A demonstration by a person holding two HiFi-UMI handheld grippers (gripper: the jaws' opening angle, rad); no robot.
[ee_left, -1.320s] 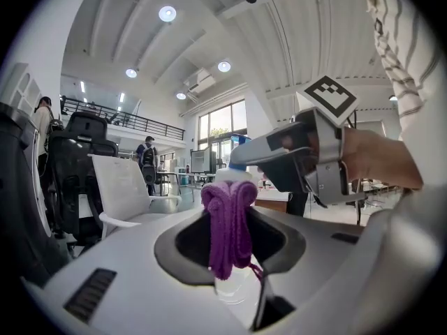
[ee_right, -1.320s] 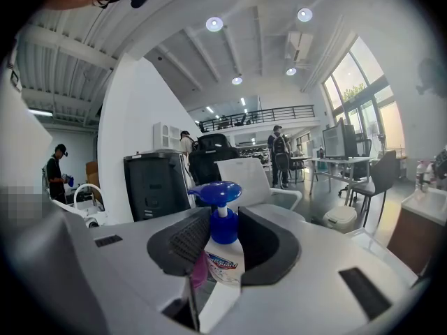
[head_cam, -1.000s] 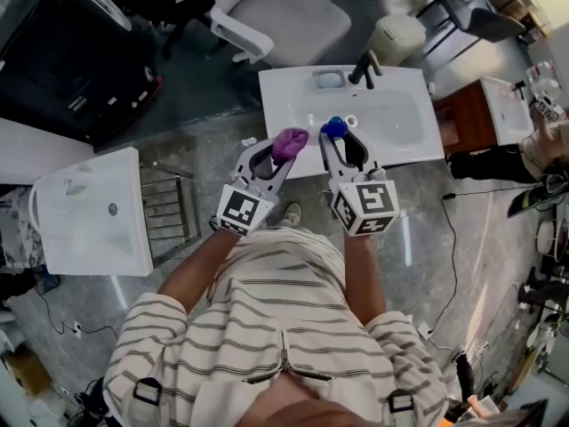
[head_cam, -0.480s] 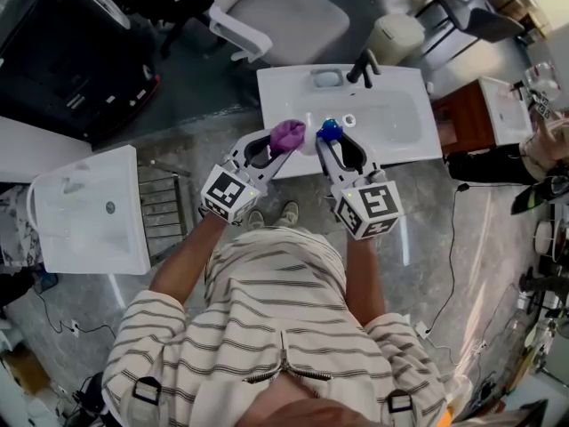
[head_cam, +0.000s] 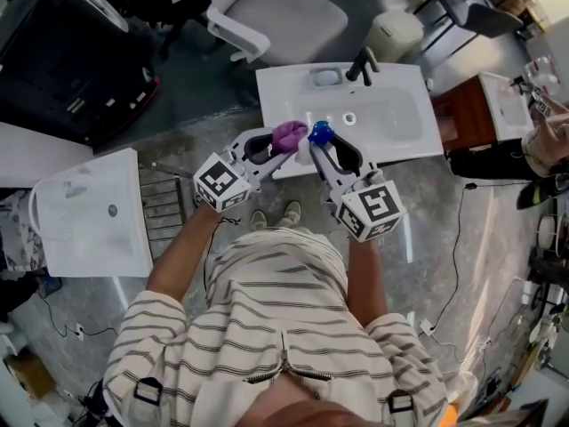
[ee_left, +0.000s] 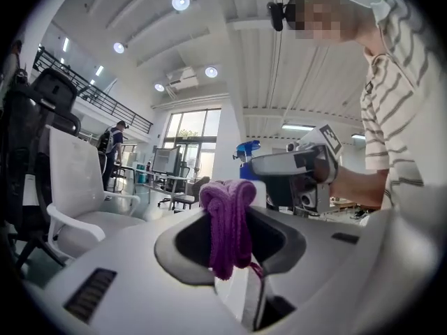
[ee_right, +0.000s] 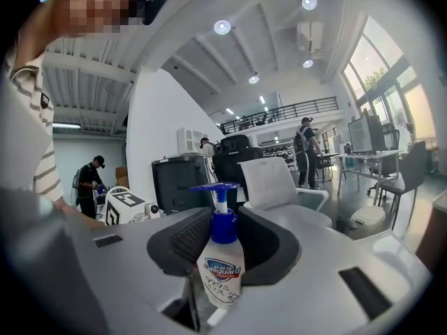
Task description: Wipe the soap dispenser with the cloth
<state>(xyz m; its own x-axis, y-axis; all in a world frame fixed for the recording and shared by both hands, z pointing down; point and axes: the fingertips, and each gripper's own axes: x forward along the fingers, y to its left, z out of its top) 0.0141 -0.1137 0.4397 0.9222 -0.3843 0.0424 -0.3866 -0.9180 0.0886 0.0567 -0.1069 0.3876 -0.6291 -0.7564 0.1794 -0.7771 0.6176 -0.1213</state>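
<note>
Fingers of your left gripper are pinched together on the purple cloth. It is bunched into a knot above their tips, with a short tail hanging down into the gap behind. The fingers of your right gripper stand partly apart, as wide as the soap dispenser, and they clamp its white body low down on both sides. The bottle stands upright in that grip. Its blue collar and pump head rise clear above the fingertips, and its printed label faces the right gripper's camera.

From your head view the two grippers reach forward side by side, with their tips angled toward each other. They meet over the near edge of the white washbasin. The cloth sits just to the left of the dispenser's blue pump, at about the same height. From the left gripper view the bottle shows close behind the cloth, but you cannot tell whether the two are touching.

A black tap stands at the far rim of the washbasin, and a white office chair is beyond that. A second washbasin lies on the floor well off to your left.
</note>
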